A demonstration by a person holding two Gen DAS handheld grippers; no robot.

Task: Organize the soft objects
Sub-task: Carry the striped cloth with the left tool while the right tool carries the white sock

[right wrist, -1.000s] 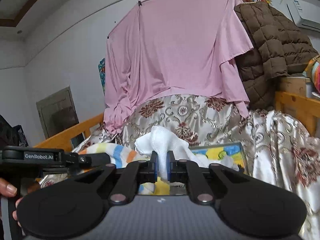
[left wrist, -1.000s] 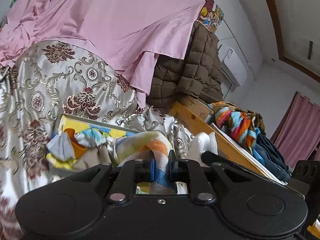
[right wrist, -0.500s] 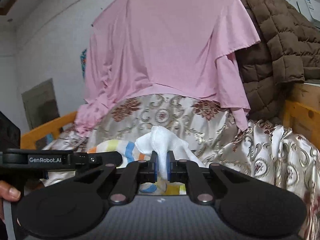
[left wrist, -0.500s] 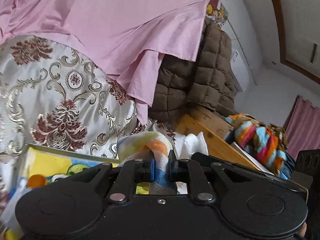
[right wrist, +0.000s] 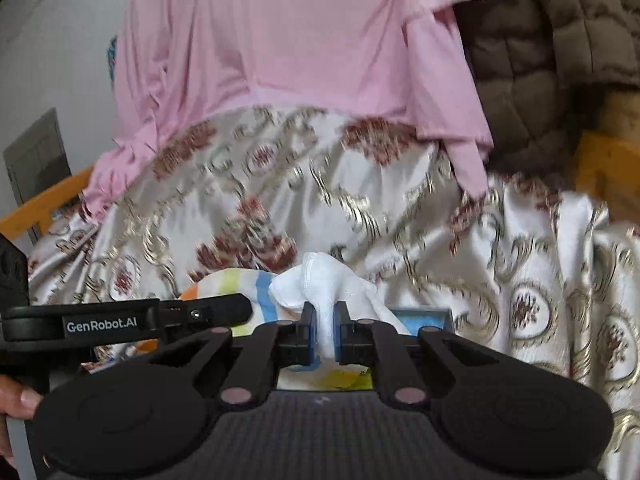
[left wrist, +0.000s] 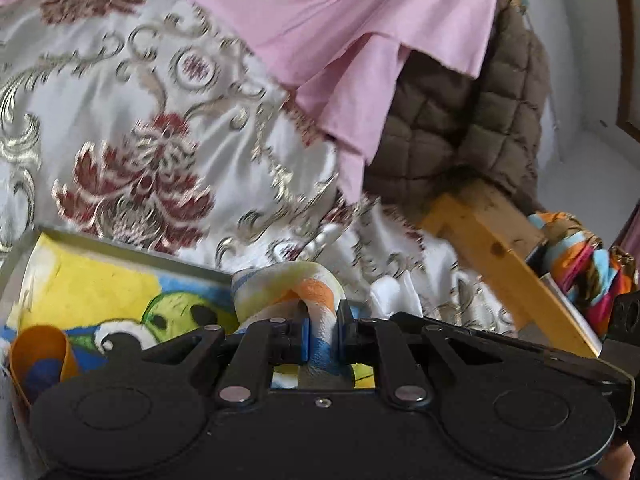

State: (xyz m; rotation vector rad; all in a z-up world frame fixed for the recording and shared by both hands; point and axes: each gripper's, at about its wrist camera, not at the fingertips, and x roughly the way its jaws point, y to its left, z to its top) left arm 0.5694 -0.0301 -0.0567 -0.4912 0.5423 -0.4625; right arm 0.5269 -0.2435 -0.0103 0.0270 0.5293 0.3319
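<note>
Satin bedspread (left wrist: 132,112) fills our view under a pink sheet (right wrist: 304,52). Our left gripper (left wrist: 322,334) pinches the striped cloth (left wrist: 298,284); our right gripper (right wrist: 323,334) pinches the white cloth (right wrist: 326,280). Both jaws are clamped narrow, side by side just above the cartoon-lined tray (left wrist: 120,242), which lies below and left.

ahead: silver satin bedspread with maroon floral pattern (left wrist: 152,128) is rising as a wall | above: hanging pink sheet (right wrist: 288,40) is overhanging it | right: brown quilted jacket (left wrist: 472,128) and yellow wooden bed rail (left wrist: 496,256) are blocking | below: shallow tray with a yellow cartoon print (left wrist: 92,284) is lying open, possibly reachable
</note>
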